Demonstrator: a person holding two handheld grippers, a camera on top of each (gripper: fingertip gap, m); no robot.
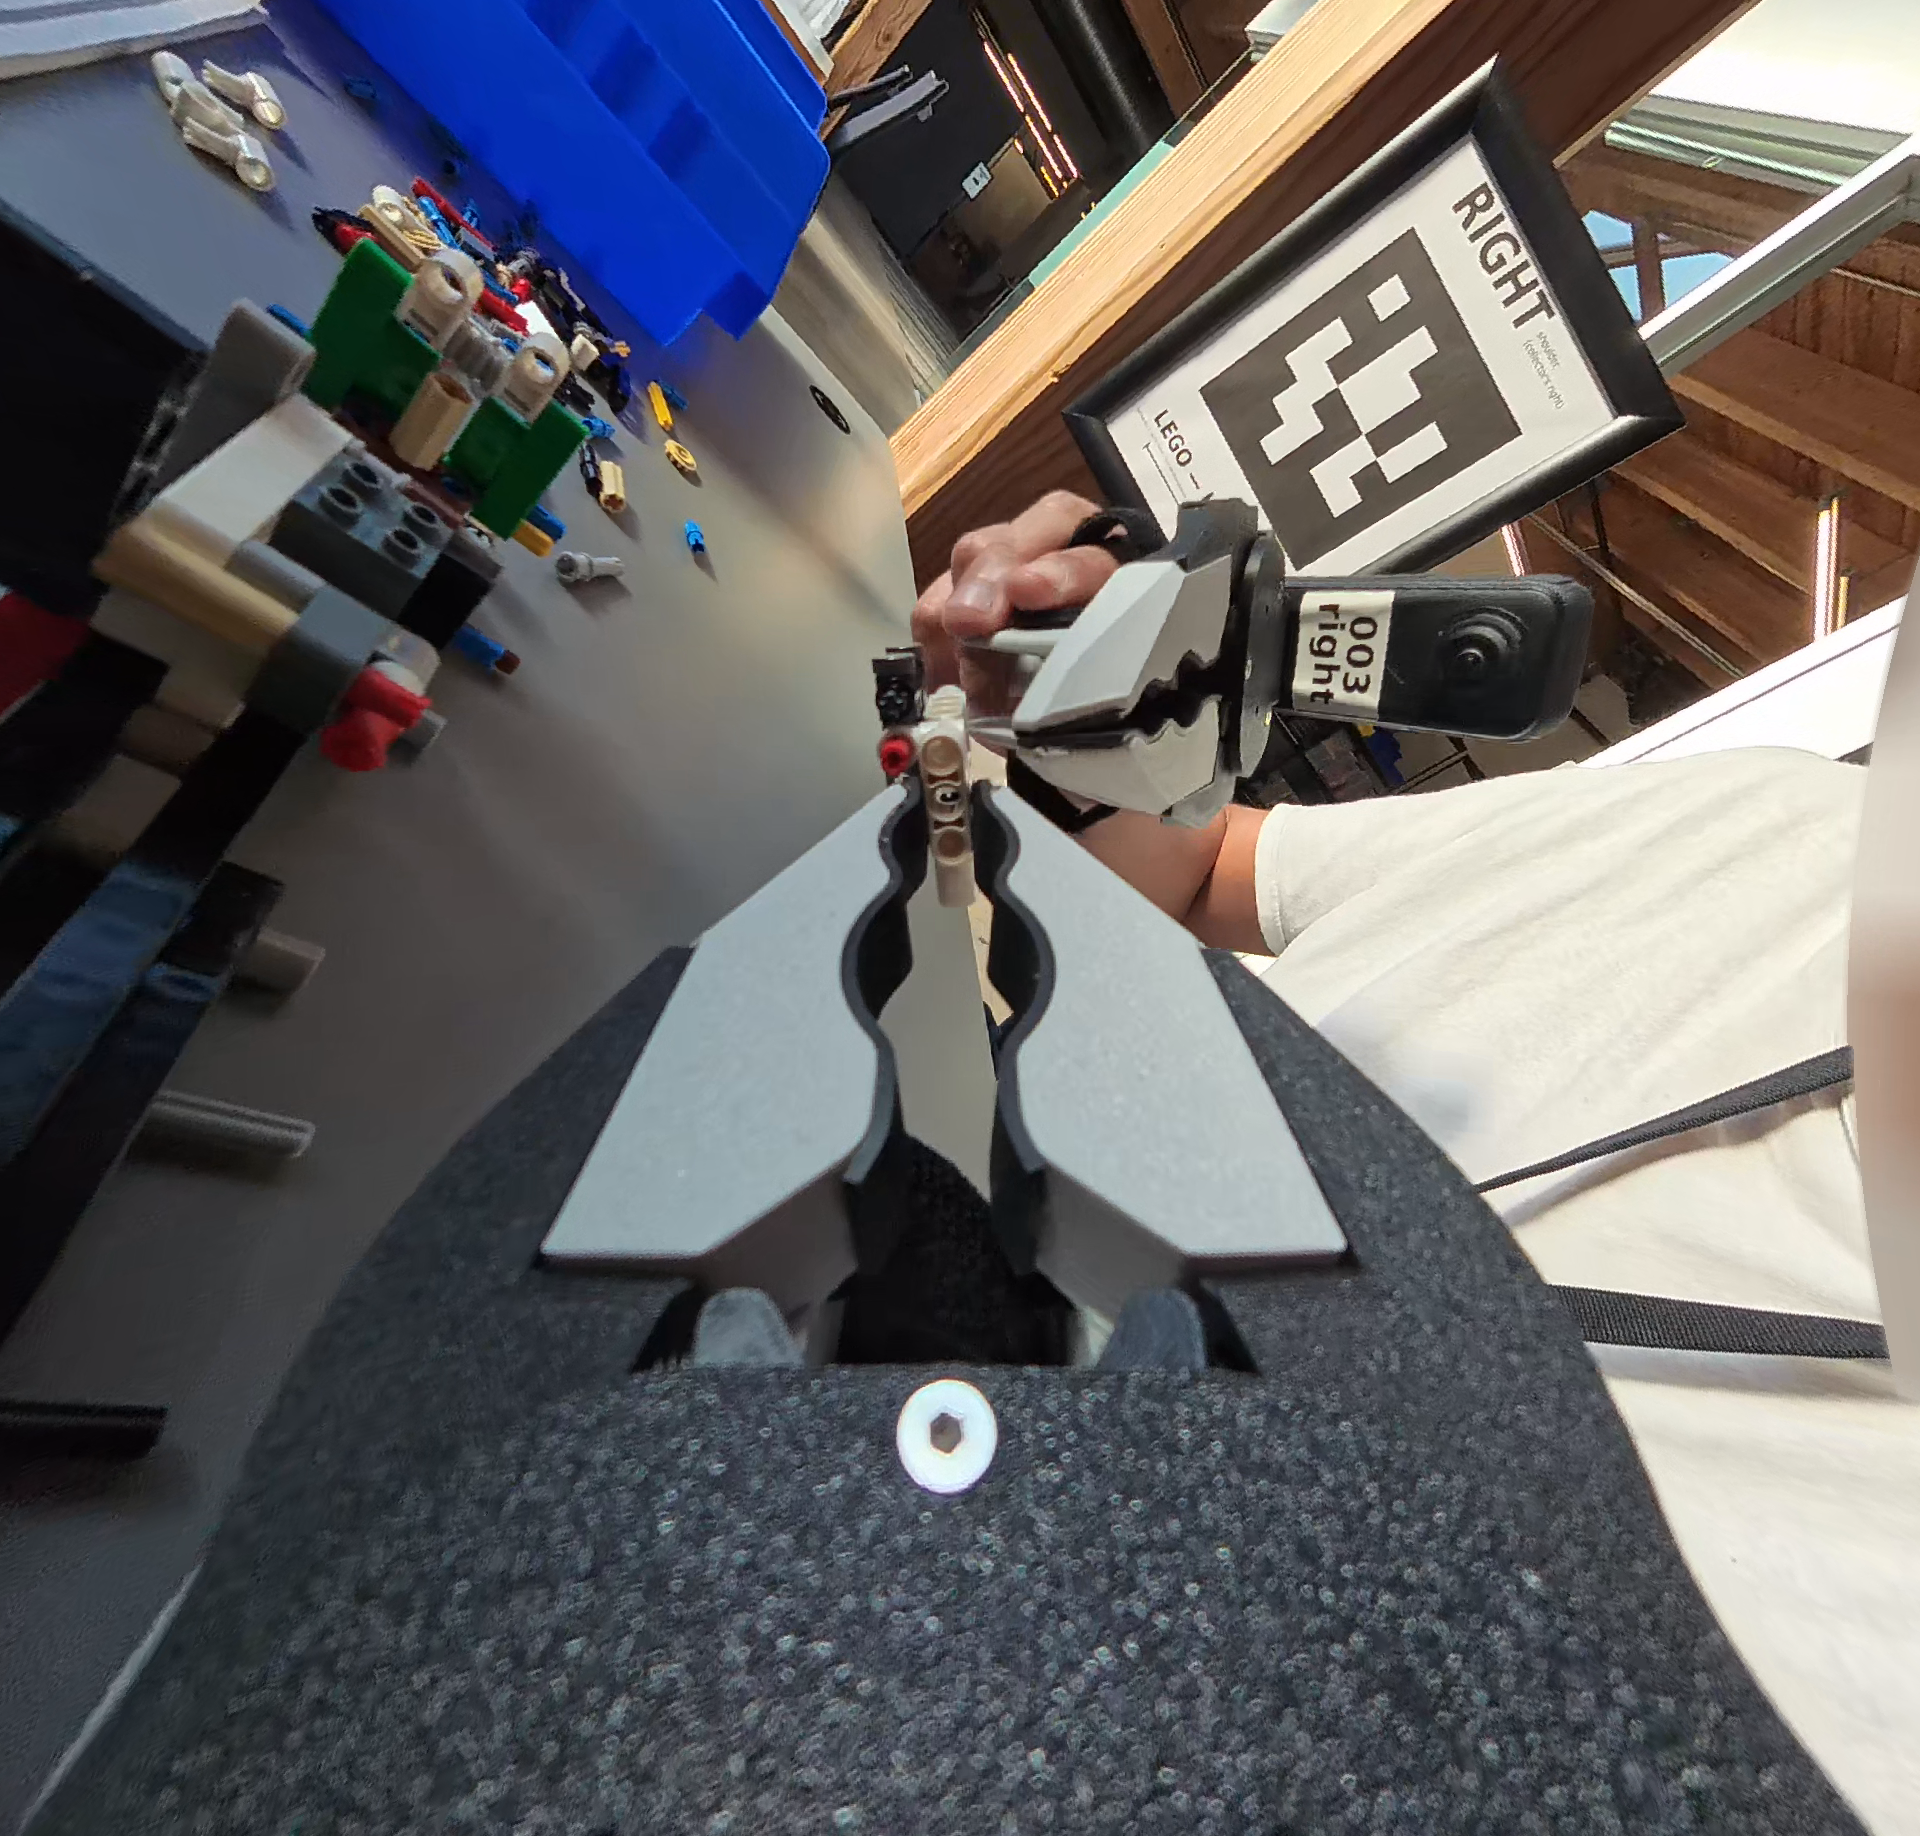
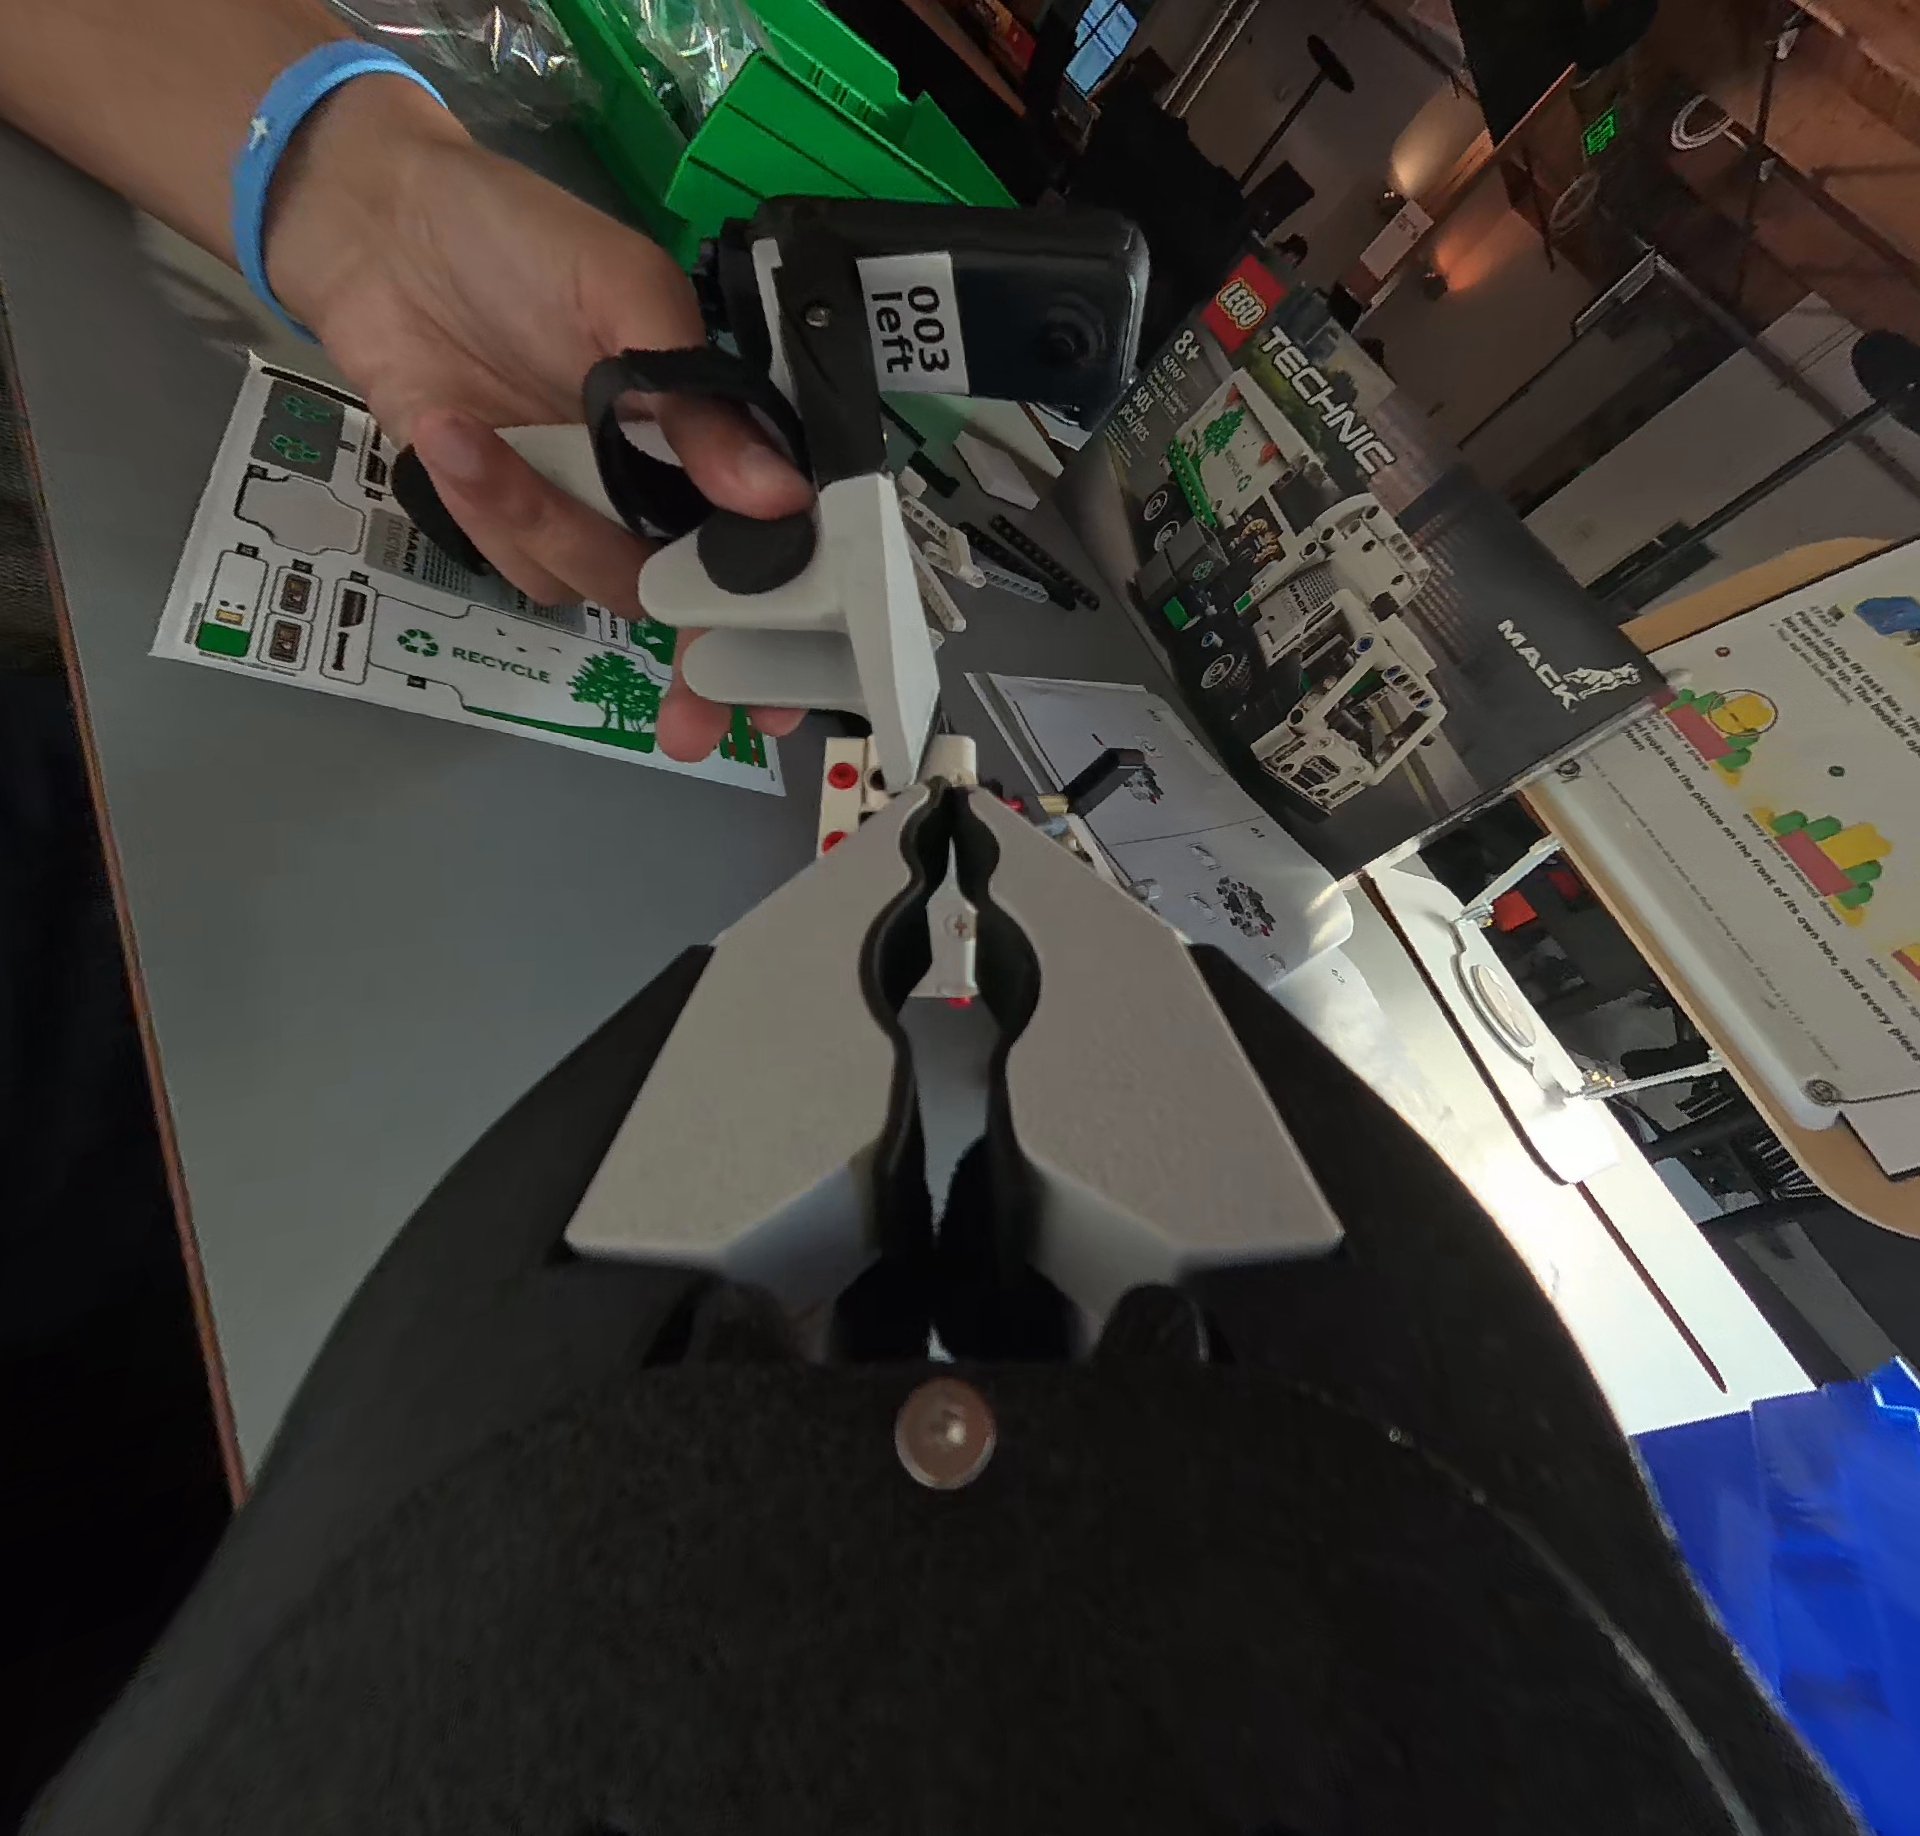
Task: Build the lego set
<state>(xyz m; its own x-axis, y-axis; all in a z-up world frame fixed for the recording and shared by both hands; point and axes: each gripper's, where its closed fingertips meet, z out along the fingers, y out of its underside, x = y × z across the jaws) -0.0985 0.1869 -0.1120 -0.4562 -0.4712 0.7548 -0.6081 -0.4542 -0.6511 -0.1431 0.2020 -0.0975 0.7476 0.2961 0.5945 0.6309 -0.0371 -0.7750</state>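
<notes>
Two grippers meet above the grey table (image 1: 644,851): the left gripper (image 1: 948,812) pinches a white pin-hole beam assembly (image 1: 948,799), while the right gripper (image 2: 948,794), tips closed, touches its top end, where a sideways push could twist the beam loose.

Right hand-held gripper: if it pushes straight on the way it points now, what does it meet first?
The white beam assembly that the left hand-held gripper clamps. The right hand-held gripper already has its closed tips at that assembly, almost touching; depth there is hard to judge.
</notes>
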